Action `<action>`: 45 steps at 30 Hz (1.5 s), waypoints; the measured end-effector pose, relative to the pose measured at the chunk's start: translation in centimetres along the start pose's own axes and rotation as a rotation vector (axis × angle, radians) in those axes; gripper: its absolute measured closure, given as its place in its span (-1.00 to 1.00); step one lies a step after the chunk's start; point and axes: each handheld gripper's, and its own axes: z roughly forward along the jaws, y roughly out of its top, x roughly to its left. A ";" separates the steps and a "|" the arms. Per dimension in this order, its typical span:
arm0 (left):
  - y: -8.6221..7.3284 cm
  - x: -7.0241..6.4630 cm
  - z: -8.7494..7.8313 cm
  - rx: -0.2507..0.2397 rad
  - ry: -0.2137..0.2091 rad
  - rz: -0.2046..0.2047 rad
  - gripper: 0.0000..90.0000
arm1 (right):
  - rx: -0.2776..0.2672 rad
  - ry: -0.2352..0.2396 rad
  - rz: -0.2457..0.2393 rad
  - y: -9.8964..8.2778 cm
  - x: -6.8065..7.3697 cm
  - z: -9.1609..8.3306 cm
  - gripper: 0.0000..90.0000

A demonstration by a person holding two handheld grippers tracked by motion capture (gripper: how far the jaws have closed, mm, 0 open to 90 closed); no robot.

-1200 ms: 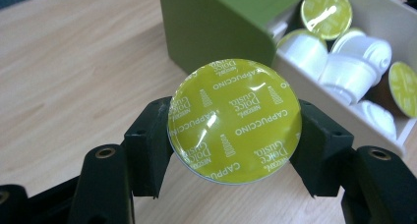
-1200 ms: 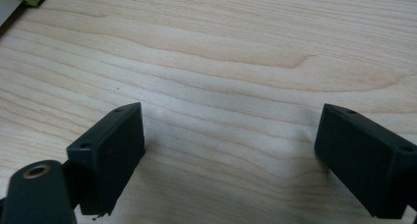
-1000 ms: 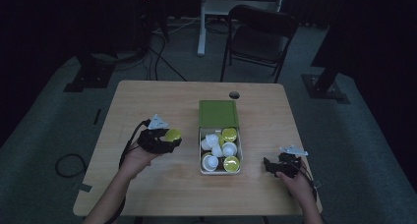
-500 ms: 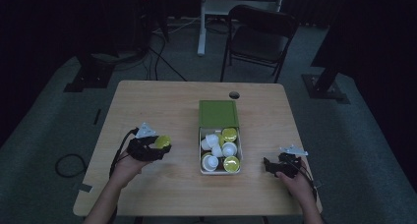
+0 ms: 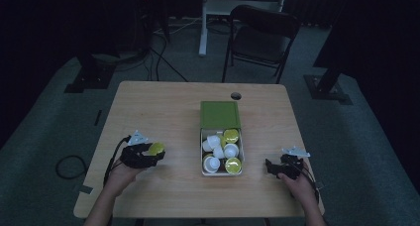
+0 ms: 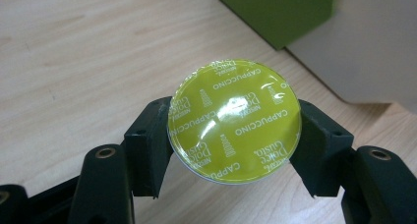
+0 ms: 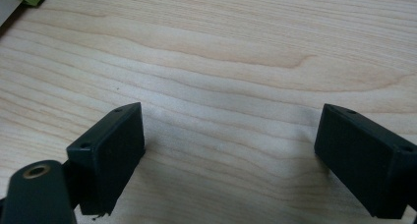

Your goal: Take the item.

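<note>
One coffee pod [image 6: 234,121] with a yellow-green lid sat right between the jaws of the left gripper [image 6: 231,135]. The jaws were clamped on its two sides, one pad on each side of its round rim. The shiny lid faced up at that gripper's camera, and the words on it could be read. The pod's body pointed down, away from the lid, toward the wooden table [image 6: 74,52].

From the high view, the left gripper [image 5: 148,154] held the pod [image 5: 156,148] low over the table. The box [image 5: 221,172] with the other pods lay well off past the tips of those jaws, with its green lid [image 5: 220,114] flipped open behind it. Bare table lay under the jaws.

The right gripper [image 5: 277,167] rested near the other side of the box. Its jaws stood wide apart with nothing between them [image 7: 231,150], just wood.

The left hand was the one with the pod, so the next move looked like its job. I think the pod had to go straight down from the jaws, flat on the table, before the jaws let go.
</note>
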 end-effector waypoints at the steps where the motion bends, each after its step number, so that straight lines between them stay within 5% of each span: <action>1: -0.1 0.1 0.0 -0.002 0.006 0.002 -0.14 | 0.000 0.000 0.000 0.0 0.0 0.0 -0.76; 11: -1.9 1.2 -0.3 0.001 0.020 -0.046 -0.14 | 0.000 0.000 0.000 0.0 0.0 0.0 -0.76; 45: -6.8 3.4 -0.5 0.050 0.096 -0.085 -0.15 | 0.000 0.000 0.001 0.0 0.0 0.0 -0.76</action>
